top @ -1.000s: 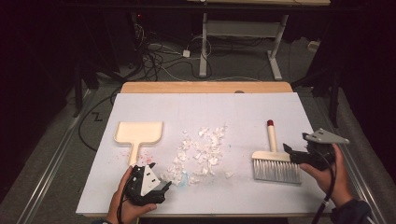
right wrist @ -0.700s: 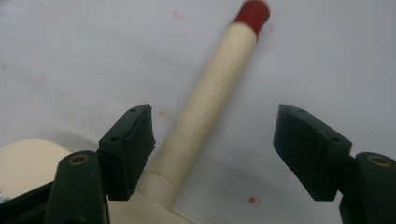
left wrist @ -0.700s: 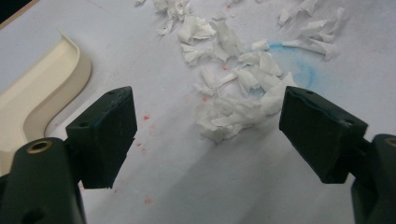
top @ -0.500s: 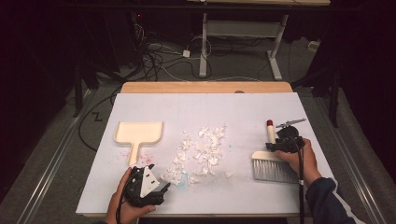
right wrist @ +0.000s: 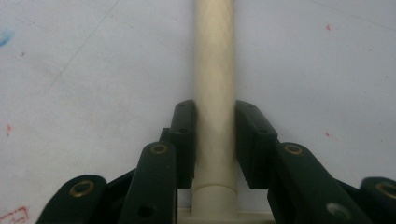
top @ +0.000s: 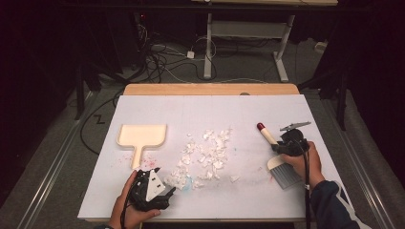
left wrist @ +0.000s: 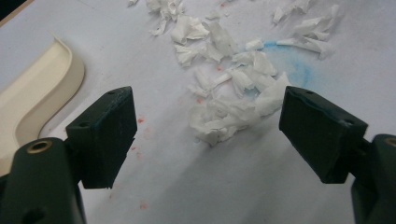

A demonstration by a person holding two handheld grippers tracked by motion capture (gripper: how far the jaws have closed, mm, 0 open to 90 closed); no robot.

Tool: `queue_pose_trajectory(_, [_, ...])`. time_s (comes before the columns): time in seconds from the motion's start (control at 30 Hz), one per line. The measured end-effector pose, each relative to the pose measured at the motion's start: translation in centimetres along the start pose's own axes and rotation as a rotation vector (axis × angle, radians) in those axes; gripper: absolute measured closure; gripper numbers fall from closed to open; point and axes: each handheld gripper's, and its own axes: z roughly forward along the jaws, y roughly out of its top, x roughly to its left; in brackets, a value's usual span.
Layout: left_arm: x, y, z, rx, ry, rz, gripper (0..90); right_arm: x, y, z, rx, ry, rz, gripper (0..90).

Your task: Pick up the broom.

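**Brush grabbed, sweeping not started**

Right tongs (right wrist: 215, 140) have just closed on the brush (top: 279, 164) handle. Left tongs (left wrist: 205, 135) hang open by the paper scraps (top: 205, 155), which look unswept mid-tabletop (top: 239, 109). Dustpan (top: 142, 136) sits empty, I think.

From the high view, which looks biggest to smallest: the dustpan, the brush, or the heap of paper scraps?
1. Heap of torn white paper scraps: it spreads widest across the table.
2. Cream dustpan.
3. Brush, gripped by the right gripper: the hand hides part of it, so its place against the dustpan is unsure.
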Motion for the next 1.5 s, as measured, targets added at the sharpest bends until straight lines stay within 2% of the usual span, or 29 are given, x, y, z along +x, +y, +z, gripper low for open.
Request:
queue_pose_trajectory(0.1, [0.0,0.0,0.0,0.001,0.006,-0.001,18.4,0.0,-0.1,-0.2,-0.018,0.003,-0.006,71.6])
queue_pose_trajectory(0.13, [0.0,0.0,0.0,0.003,0.005,0.0,18.4,0.0,-0.1,-0.6,-0.04,-0.015,-0.012,71.7])
queue_pose_trajectory(0.37, [0.1,-0.2,0.0,0.014,0.009,-0.005,18.4,-0.1,-0.1,-2.2,-0.131,-0.028,-0.028,71.7])
queue_pose_trajectory(0.4, [0.1,-0.2,0.0,0.015,0.009,-0.002,18.4,-0.1,-0.1,-3.0,-0.167,-0.039,-0.027,71.7])
queue_pose_trajectory(0.47, [0.1,-0.2,0.0,0.016,0.008,-0.001,18.4,-0.2,-0.1,-3.5,-0.184,-0.046,-0.026,71.7])
queue_pose_trajectory(0.5, [0.1,-0.2,0.0,0.017,0.007,-0.002,18.4,-0.2,-0.1,-4.4,-0.227,-0.052,-0.027,71.8])
queue_pose_trajectory(0.7, [0.1,-0.1,0.1,0.016,0.003,-0.013,18.4,-0.3,-0.4,-6.7,-0.309,-0.054,-0.033,71.8])
queue_pose_trajectory(0.77, [0.1,0.3,0.0,-0.001,-0.006,-0.042,18.4,-0.1,-0.4,-8.1,-0.365,-0.045,-0.029,71.8])
queue_pose_trajectory(0.8, [0.1,0.3,0.0,-0.001,-0.006,-0.042,18.3,-0.1,-0.4,-8.1,-0.365,-0.045,-0.029,71.8])
queue_pose_trajectory(0.83, [0.0,0.5,-0.1,-0.009,-0.007,-0.063,18.4,0.3,-0.4,-9.1,-0.409,-0.045,-0.033,71.9])
queue_pose_trajectory(0.87, [0.0,1.0,-0.1,-0.024,-0.01,-0.083,18.4,0.6,-0.3,-9.6,-0.429,-0.043,-0.035,71.9])
queue_pose_trajectory(0.9, [-0.2,2.4,-0.3,-0.063,-0.024,-0.114,18.4,0.9,-0.3,-10.1,-0.453,-0.042,-0.041,71.9])
queue_pose_trajectory(0.93, [-0.2,2.4,-0.3,-0.063,-0.024,-0.114,18.4,1.4,-0.2,-10.5,-0.468,-0.034,-0.046,71.9])
queue_pose_trajectory(0.97, [-0.5,3.2,-0.3,-0.08,-0.046,-0.135,18.4,1.4,-0.2,-10.5,-0.468,-0.034,-0.046,71.9])
queue_pose_trajectory(1.0, [-0.8,4.0,-0.3,-0.104,-0.07,-0.136,18.6,2.4,0.0,-11.2,-0.498,-0.027,-0.055,71.8])
queue_pose_trajectory(1.03, [-1.8,5.8,-0.1,-0.146,-0.123,-0.135,19.1,3.0,0.1,-11.5,-0.511,-0.02,-0.07,71.9])
queue_pose_trajectory(1.07, [-1.8,5.8,-0.1,-0.146,-0.123,-0.135,19.4,3.7,0.2,-11.7,-0.522,-0.01,-0.079,71.8])
queue_pose_trajectory(1.1, [-2.4,6.8,0.1,-0.159,-0.148,-0.128,19.4,3.7,0.2,-11.7,-0.522,-0.01,-0.079,71.8])
queue_pose_trajectory(1.13, [-3.6,8.8,0.7,-0.191,-0.197,-0.116,19.5,5.1,0.3,-11.9,-0.54,0.001,-0.106,71.8])
queue_pose_trajectory(1.17, [-3.6,8.8,0.7,-0.191,-0.197,-0.116,19.7,5.8,0.3,-12.0,-0.544,0.014,-0.119,71.8])
queue_pose_trajectory(1.2, [-4.8,10.8,1.3,-0.22,-0.246,-0.102,19.7,6.6,0.3,-12.0,-0.551,0.024,-0.131,71.8])
queue_pose_trajectory(1.23, [-5.4,11.7,1.7,-0.234,-0.27,-0.096,19.8,7.3,0.3,-11.9,-0.554,0.036,-0.152,71.8])
queue_pose_trajectory(1.27, [-5.4,11.7,1.7,-0.234,-0.27,-0.096,19.8,7.3,0.3,-11.9,-0.554,0.036,-0.152,71.8])
queue_pose_trajectory(1.3, [-6.0,12.5,2.1,-0.244,-0.283,-0.088,19.8,8.9,0.2,-11.7,-0.557,0.057,-0.183,71.8])
queue_pose_trajectory(1.33, [-7.2,13.7,3.1,-0.255,-0.286,-0.057,19.8,9.6,0.2,-11.5,-0.553,0.062,-0.209,71.8])
queue_pose_trajectory(1.37, [-7.5,14.2,3.6,-0.25,-0.297,-0.057,19.8,10.4,0.1,-11.4,-0.545,0.075,-0.229,71.8])
queue_pose_trajectory(1.43, [-7.8,14.5,4.2,-0.243,-0.307,-0.063,20.0,11.0,0.0,-11.4,-0.554,0.083,-0.232,71.8])
queue_pose_trajectory(1.47, [-8.2,14.8,5.1,-0.23,-0.33,-0.054,14.7,12.0,-0.1,-11.3,-0.551,0.068,-0.264,71.0])
queue_pose_trajectory(1.5, [-8.2,14.8,5.1,-0.23,-0.33,-0.054,16.7,12.0,-0.1,-11.3,-0.551,0.068,-0.264,71.0])
